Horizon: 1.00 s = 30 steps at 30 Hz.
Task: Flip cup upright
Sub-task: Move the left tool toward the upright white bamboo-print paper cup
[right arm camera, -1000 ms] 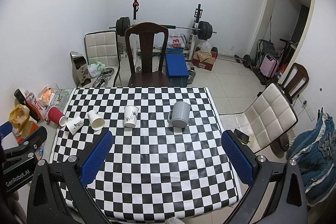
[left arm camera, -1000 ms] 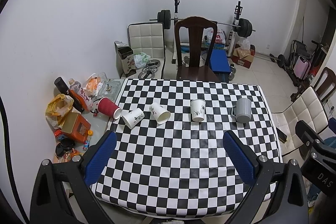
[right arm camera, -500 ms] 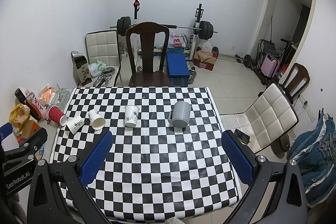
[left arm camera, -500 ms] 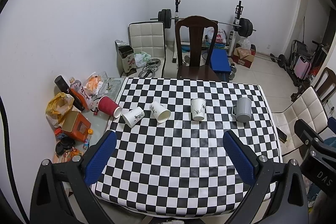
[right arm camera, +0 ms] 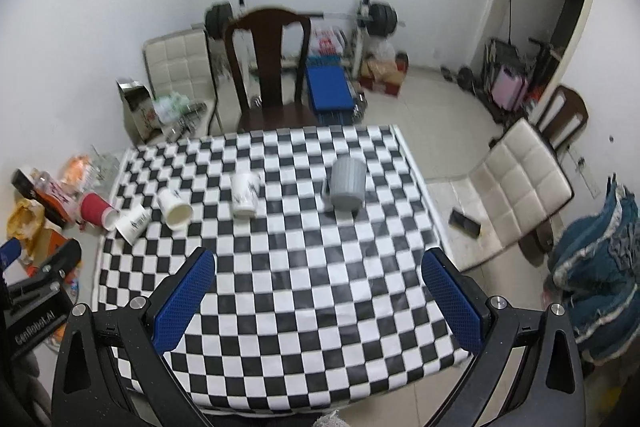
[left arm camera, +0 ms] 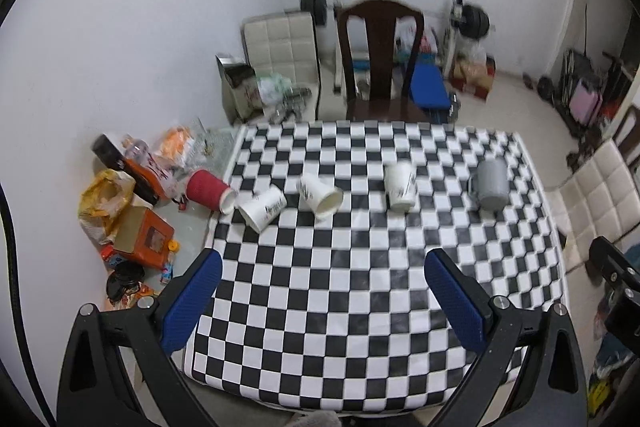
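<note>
Several cups stand in a row across the checkered table (left arm camera: 360, 307). A red cup (left arm camera: 206, 187) and two white paper cups (left arm camera: 262, 207) (left arm camera: 320, 195) lie on their sides at the left. Another white cup (left arm camera: 400, 187) and a grey mug (left arm camera: 492, 185) stand upside down. In the right wrist view the grey mug (right arm camera: 347, 183) and the white cup (right arm camera: 245, 193) sit mid-table. My left gripper (left arm camera: 320, 301) and right gripper (right arm camera: 318, 301) are both open and empty, high above the table's near half.
A dark wooden chair (left arm camera: 378, 67) stands behind the table. Clutter of bags and boxes (left arm camera: 132, 211) lies on a side surface at the left. White padded chairs (right arm camera: 520, 187) stand to the right. Gym weights line the back wall.
Both grippers have moved down and forward toward the table; the cups appear larger and lower in view. No cup has moved.
</note>
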Tool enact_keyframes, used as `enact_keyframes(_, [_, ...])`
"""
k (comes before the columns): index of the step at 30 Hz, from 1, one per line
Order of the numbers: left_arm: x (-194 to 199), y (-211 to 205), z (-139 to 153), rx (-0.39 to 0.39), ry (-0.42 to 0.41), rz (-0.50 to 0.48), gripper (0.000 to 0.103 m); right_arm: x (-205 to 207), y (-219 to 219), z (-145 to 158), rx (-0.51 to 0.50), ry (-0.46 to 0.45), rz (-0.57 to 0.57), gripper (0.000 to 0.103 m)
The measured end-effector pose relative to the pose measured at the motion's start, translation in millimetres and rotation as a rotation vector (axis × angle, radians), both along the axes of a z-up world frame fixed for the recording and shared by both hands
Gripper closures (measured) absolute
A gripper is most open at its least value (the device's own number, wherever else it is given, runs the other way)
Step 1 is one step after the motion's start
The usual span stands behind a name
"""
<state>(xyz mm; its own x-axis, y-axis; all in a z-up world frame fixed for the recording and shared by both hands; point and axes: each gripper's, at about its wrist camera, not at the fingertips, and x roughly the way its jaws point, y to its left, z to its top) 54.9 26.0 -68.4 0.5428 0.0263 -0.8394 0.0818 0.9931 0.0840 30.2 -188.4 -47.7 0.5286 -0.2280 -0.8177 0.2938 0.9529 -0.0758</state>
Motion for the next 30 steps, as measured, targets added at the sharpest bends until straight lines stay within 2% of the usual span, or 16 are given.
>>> enact_keyframes(6, [40, -7, -67, 0.028, 0.146, -0.038, 0.0, 33, -14, -97, 0.024, 0.162, -0.069, 0.0])
enact_keyframes(10, [77, -24, -124, 0.026, 0.3, -0.07, 0.0, 59, -38, -173, 0.045, 0.295, -0.106, 0.0])
enact_keyframes(16, [121, -61, -181, 0.043, 0.423, -0.089, 0.003, 106, -79, -276, 0.059, 0.45, -0.127, 0.0])
enact_keyframes(18, [136, -75, -195, 0.039, 0.46, -0.1, 0.005, 121, -89, -299, 0.055, 0.498, -0.128, 0.0])
enact_keyframes(21, [163, -102, -211, 0.061, 0.486, -0.137, 0.021, 144, -101, -328, 0.054, 0.55, -0.128, 0.0])
enact_keyframes(22, [176, -115, -218, 0.062, 0.499, -0.152, 0.023, 151, -104, -336, 0.051, 0.566, -0.126, 0.0])
enact_keyframes(30, [258, -151, -253, 0.014, 0.537, -0.162, 0.025, 205, -125, -384, 0.052, 0.65, -0.102, 0.0])
